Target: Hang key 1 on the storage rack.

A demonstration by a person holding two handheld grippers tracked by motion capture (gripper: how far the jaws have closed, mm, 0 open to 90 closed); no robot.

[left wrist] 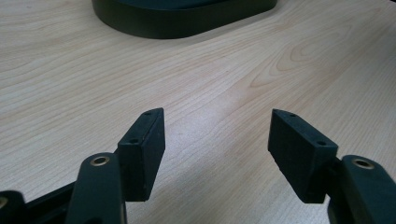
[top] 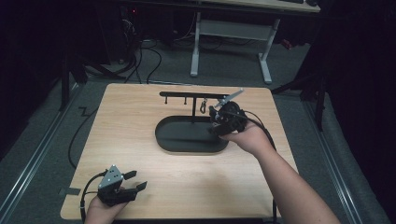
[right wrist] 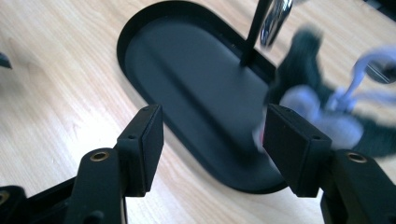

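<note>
A black oval tray (top: 177,140) lies mid-table with a thin black post and a hook bar (top: 187,94) rising from its far side. A small metal clip (top: 203,107) hangs from the bar. My right gripper (top: 214,122) is over the tray's right end and is open; in the right gripper view (right wrist: 212,116) nothing sits between its jaws. Just beyond its right jaw is a blurred black-and-white thing with pale loops (right wrist: 327,116), beside the tray (right wrist: 187,70) and the post (right wrist: 254,32). My left gripper (top: 136,179) rests open near the table's front left corner, its jaws (left wrist: 217,121) over bare wood.
The wooden table (top: 140,116) has open surface left of and in front of the tray. A white-legged desk (top: 231,35) and several cables on the floor lie beyond the table's far edge. The tray's rim (left wrist: 177,28) lies ahead in the left gripper view.
</note>
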